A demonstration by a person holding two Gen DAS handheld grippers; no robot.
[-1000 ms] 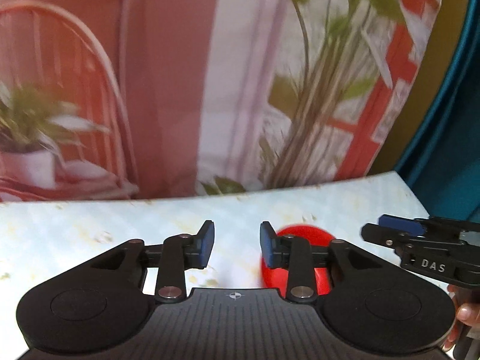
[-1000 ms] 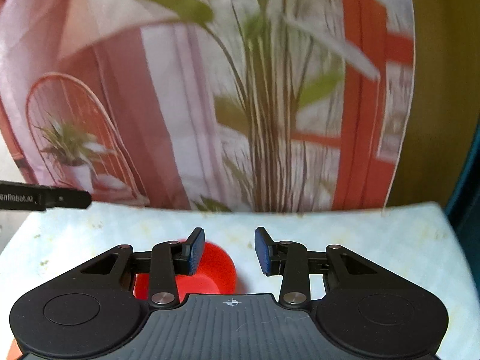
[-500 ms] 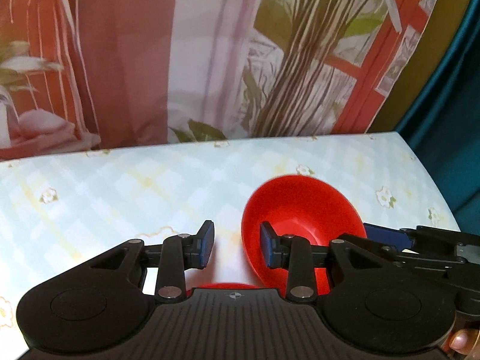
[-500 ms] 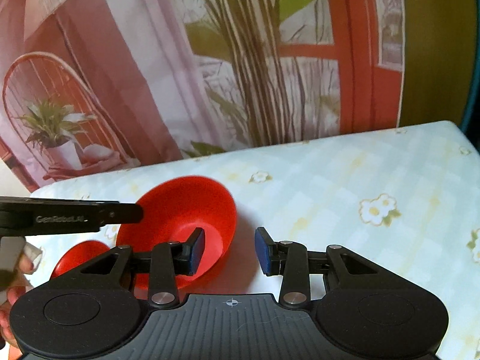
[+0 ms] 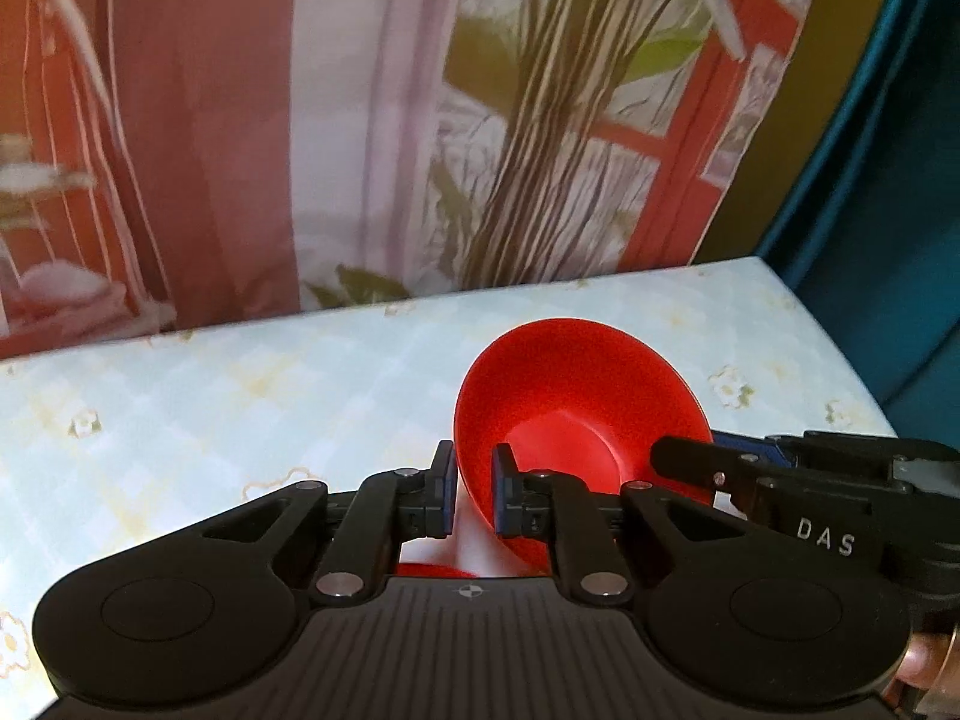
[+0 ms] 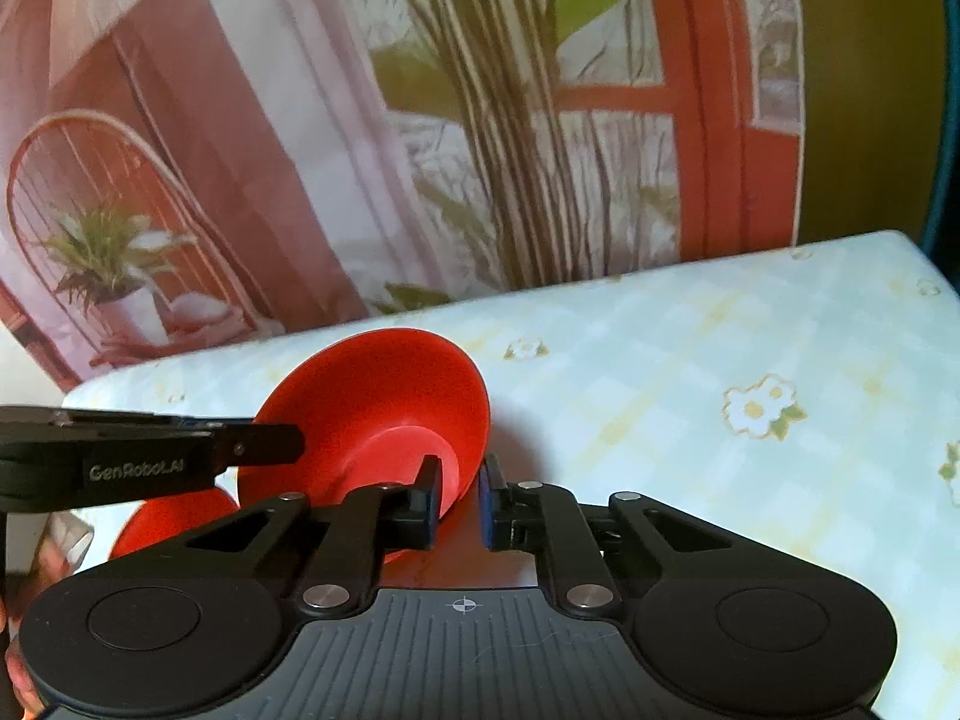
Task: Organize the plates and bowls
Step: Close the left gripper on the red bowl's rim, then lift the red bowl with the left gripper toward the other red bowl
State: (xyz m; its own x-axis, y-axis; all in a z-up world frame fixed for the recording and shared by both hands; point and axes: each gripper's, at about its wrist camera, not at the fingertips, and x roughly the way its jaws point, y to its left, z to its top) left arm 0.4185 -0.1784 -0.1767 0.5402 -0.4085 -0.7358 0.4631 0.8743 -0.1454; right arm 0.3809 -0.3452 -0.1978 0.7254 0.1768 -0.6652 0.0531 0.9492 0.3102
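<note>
A red bowl [image 5: 576, 414] sits tilted over the flowered tablecloth, with a gripper on each side of it. My left gripper [image 5: 471, 495] has its jaws closing onto the bowl's left rim, and the blue pads [image 5: 503, 498] press the thin wall. My right gripper [image 6: 459, 501] is closing on the opposite rim of the same bowl [image 6: 372, 408]. Each gripper shows in the other's view: the right gripper [image 5: 708, 462] and the left gripper [image 6: 264, 441]. A second red dish [image 6: 174, 519] lies low beside the bowl, mostly hidden.
The table [image 6: 690, 360] carries a pale checked cloth with small flowers. A printed backdrop of curtains and plants [image 5: 540, 150] stands along its far edge. A teal curtain [image 5: 888, 240] hangs at the right. A hand [image 5: 924, 666] shows at the lower right.
Both grippers came down and their jaws narrowed from wide apart to pinching the bowl's opposite rims. The bowl now stands tilted between them.
</note>
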